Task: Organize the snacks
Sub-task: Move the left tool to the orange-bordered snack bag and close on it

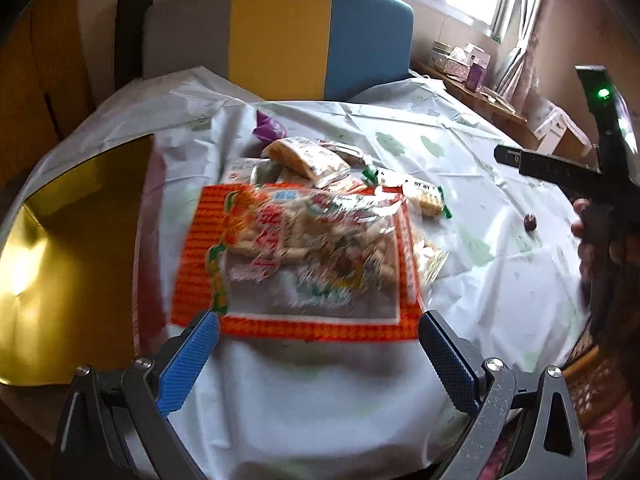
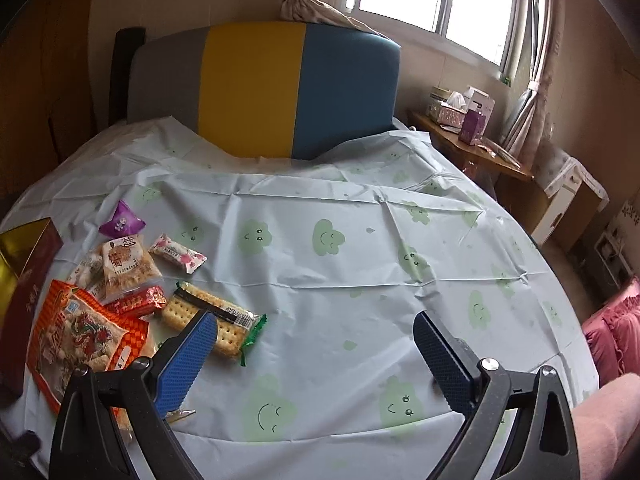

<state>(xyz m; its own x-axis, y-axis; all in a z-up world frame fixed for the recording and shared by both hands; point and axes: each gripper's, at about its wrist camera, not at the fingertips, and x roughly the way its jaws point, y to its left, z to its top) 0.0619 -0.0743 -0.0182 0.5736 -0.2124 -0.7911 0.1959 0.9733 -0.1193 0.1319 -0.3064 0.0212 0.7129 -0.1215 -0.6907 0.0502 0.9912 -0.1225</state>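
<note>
A large orange-bordered snack bag (image 1: 304,260) lies flat just ahead of my left gripper (image 1: 318,330), which is open, its blue pads on either side of the bag's near edge. Behind the bag is a pile of small packets (image 1: 316,160) and a purple pouch (image 1: 269,126). In the right wrist view the same orange bag (image 2: 80,340), a cracker pack (image 2: 218,322), a red packet (image 2: 138,300), a pink-white sweet (image 2: 178,253) and the purple pouch (image 2: 120,222) lie at the left. My right gripper (image 2: 316,332) is open over bare cloth, its left pad next to the cracker pack.
A gold-lined box (image 1: 68,264) stands open left of the snacks, also seen as a box (image 2: 24,280) with red sides. A small dark round sweet (image 1: 530,222) lies alone on the tablecloth (image 2: 360,264). A grey-yellow-blue chair back (image 2: 260,88) stands behind the table; a wooden side shelf (image 2: 472,148) is at right.
</note>
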